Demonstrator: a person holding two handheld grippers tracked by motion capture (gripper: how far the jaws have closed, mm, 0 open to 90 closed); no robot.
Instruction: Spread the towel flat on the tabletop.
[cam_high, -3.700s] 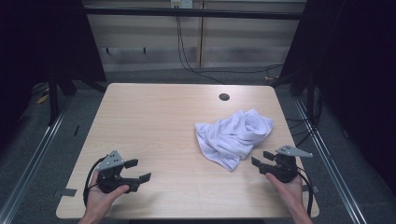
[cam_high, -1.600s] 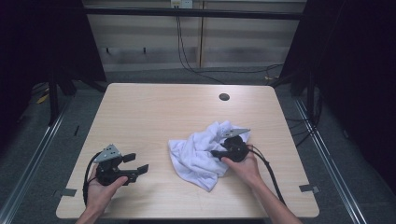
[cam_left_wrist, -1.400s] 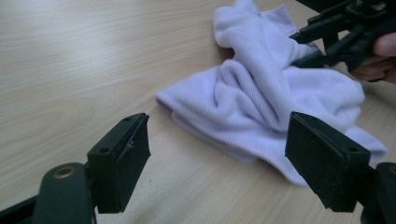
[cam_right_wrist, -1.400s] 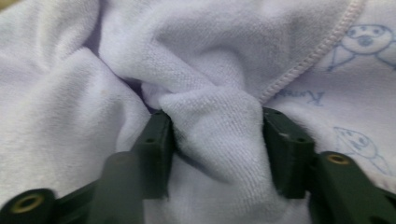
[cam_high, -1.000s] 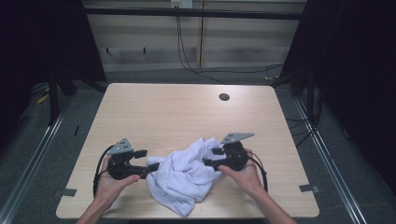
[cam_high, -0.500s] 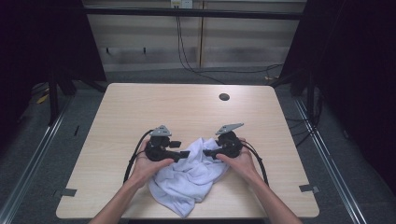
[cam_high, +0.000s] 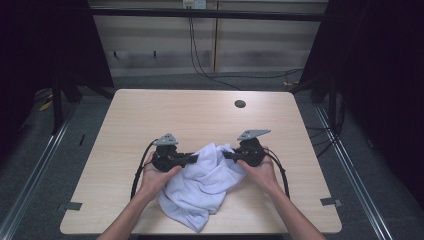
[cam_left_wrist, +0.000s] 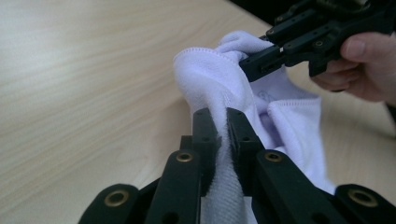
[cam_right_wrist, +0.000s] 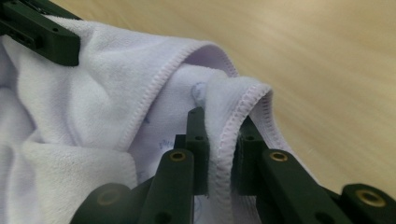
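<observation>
Left gripper (cam_left_wrist: 223, 135) and right gripper (cam_right_wrist: 219, 140) just closing, both clamped on towel (cam_high: 205, 180) hem (stitched edge); pull apart evenly, keep hem taut.

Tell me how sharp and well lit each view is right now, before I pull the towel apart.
High view: the table is evenly lit, the surroundings dark, the white towel sharp with soft shadows. Left gripper view: the left gripper and the pinched hem are crisp, the far tabletop soft. Right gripper view: the right gripper and the stitching are sharp, the wood beyond blurs; no glare anywhere.
</observation>
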